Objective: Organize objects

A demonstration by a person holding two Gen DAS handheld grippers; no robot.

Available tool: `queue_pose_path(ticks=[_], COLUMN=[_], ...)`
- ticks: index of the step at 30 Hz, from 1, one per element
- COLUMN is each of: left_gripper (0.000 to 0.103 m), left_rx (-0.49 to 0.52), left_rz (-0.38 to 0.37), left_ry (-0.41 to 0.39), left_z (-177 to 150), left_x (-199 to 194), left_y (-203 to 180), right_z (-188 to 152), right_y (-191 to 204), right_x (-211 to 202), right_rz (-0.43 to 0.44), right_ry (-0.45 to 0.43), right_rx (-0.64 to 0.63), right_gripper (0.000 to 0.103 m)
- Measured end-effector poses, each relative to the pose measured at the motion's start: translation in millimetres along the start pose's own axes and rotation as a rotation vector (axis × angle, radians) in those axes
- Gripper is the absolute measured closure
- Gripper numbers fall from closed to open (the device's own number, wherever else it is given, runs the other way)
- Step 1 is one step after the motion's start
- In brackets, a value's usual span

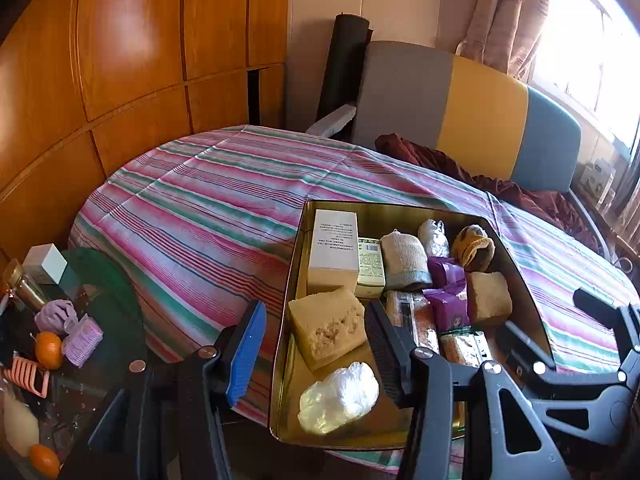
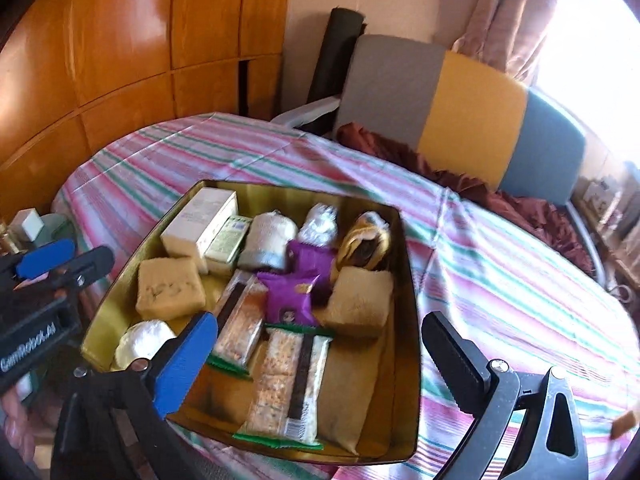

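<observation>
A shiny gold metal tin (image 2: pixel 412 288) sits on striped woven cloth (image 1: pixel 208 200). Inside it lie rough porous sponges (image 1: pixel 326 326), crinkly glossy plastic wrappers (image 2: pixel 292 300) and a matt cardboard box (image 1: pixel 334 250). Glossy varnished wood panels (image 1: pixel 132 40) fill the upper left.

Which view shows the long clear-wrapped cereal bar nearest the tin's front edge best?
The right wrist view: the cereal bar lies whole and unobstructed in the gold tin. In the left wrist view, only part of it shows behind the left gripper.
</observation>
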State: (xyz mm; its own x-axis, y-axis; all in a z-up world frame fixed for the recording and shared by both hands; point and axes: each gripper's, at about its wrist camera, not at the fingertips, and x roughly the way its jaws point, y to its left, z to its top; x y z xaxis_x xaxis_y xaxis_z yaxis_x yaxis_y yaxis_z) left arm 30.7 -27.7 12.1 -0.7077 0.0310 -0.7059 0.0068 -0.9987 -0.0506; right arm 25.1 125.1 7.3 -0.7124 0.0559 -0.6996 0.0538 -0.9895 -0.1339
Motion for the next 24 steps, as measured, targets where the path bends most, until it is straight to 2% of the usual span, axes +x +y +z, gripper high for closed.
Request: queue_pose_path(ticks=[5, 9, 24], left_gripper=[0.051, 0.051, 0.052], left_rx=[0.019, 0.035, 0.042], left_rz=[-0.006, 0.000, -0.003], left_ry=[0.012, -0.001, 0.028], left_z=[-2, -4, -12], left_x=[-4, -6, 2], left_y=[-5, -8, -13], right_z=[2, 3, 0], right_y=[-2, -5, -10], right_x=[-2, -3, 1], right_rz=[-0.061, -0.058, -0.067], right_ry=[-0.013, -0.015, -0.004], right_rx=[0.028, 0.079, 0.108], right_gripper=[0.000, 0.000, 0.000])
